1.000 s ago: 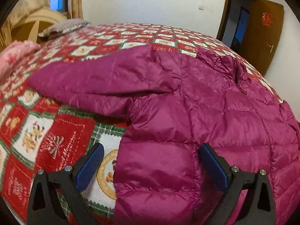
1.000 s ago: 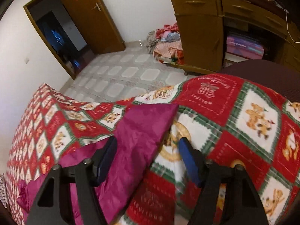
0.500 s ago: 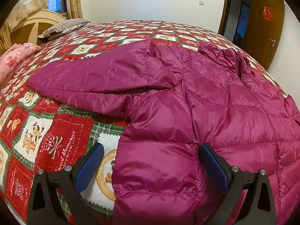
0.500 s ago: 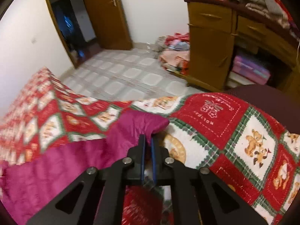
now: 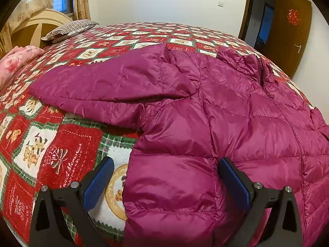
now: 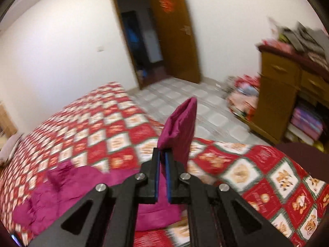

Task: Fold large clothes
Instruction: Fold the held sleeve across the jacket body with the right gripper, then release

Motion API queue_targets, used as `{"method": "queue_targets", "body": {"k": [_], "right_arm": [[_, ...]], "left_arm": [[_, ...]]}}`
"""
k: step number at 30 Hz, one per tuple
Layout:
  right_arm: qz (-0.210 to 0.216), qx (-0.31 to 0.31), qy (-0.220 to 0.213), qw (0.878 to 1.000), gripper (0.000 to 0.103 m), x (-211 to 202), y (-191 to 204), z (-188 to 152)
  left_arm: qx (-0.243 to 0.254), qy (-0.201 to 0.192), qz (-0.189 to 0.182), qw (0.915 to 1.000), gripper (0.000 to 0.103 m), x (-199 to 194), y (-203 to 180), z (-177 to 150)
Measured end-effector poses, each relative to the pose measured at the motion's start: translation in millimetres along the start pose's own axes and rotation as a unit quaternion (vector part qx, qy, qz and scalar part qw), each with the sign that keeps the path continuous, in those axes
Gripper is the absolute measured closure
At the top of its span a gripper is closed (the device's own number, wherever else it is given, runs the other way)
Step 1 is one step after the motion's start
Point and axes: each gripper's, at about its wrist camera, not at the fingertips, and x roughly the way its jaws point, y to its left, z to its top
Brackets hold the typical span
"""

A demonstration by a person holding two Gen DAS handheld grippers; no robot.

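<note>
Magenta quilted puffer jacket (image 5: 236, 123): right gripper (image 6: 162, 160) fingers clamp its raised sleeve cuff (image 6: 181, 123) for folding inward; left gripper (image 5: 164, 177) fingers wide over the hem.

Patterned bedspread (image 5: 67, 144) under magenta jacket (image 5: 236, 123), pillow (image 5: 70, 28).

Bare bedspread (image 5: 67, 148) left of the jacket (image 5: 236, 123) gives free passage; pillow (image 5: 70, 29) and pink bedding (image 5: 14, 63) block the headboard end.
</note>
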Motion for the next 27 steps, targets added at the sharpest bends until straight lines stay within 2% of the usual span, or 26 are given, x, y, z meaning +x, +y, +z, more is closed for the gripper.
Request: {"method": "queue_targets", "body": {"k": [5, 11, 19, 24, 27], "right_arm": [[0.079, -0.042, -0.006, 0.996, 0.096, -26, 84, -19], [0.164, -0.114, 0.010, 0.980, 0.096, -34, 176, -65], [0.258, -0.148, 0.100, 0.949, 0.096, 11, 269, -154], [0.299, -0.146, 0.157, 0.930, 0.096, 44, 301, -195], [0.331, -0.138, 0.197, 0.912, 0.095, 59, 311, -210]], "left_arm": [[-0.005, -0.003, -0.008, 1.0000, 0.001, -2, 2, -1], [-0.011, -0.008, -0.021, 0.9997, 0.001, -4, 7, -1], [-0.033, -0.020, -0.050, 0.9980, 0.001, -8, 16, -3], [-0.038, -0.025, -0.060, 0.9971, 0.001, -9, 20, -4], [-0.039, -0.027, -0.062, 0.9969, 0.001, -9, 20, -5]]}}
